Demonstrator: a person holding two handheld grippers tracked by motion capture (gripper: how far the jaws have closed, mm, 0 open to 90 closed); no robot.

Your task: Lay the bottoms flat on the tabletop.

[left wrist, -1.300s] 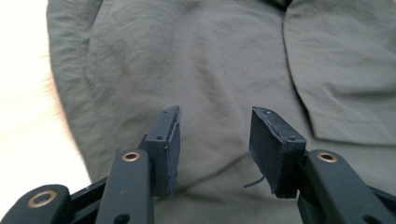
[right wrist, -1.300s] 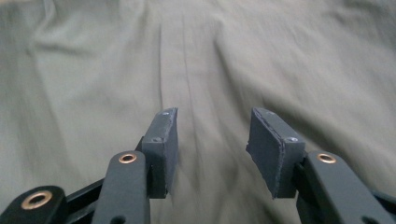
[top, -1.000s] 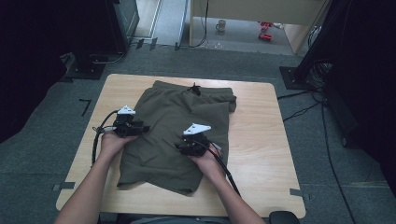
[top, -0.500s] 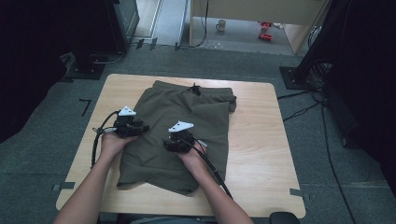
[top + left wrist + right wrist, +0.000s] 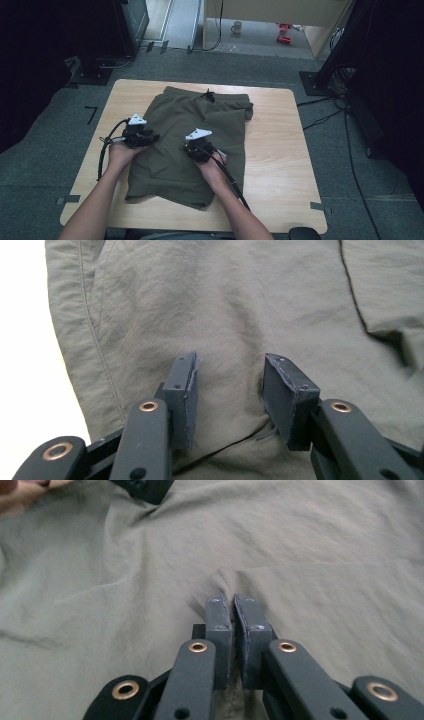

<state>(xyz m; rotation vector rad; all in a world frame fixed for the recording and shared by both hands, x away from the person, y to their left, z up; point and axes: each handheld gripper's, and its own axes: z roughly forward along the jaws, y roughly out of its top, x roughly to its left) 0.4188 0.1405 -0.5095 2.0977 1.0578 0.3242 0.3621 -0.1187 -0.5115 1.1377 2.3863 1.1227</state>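
Grey carpet lies around the wooden counter point(image 5: 280, 130), where green shorts point(image 5: 200, 125) lie flat. From above, both tools look alike — up close, the right tool point(image 5: 231, 602) has just pinched shut on a little fold of the shorts, while the left tool point(image 5: 230, 385), pads apart, presses them.

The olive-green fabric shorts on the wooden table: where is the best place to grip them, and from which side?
Probably the olive-green fabric shorts are best gripped at the left side seam, coming from the table's left edge: they lie flat, and that edge can be pinched from outside.
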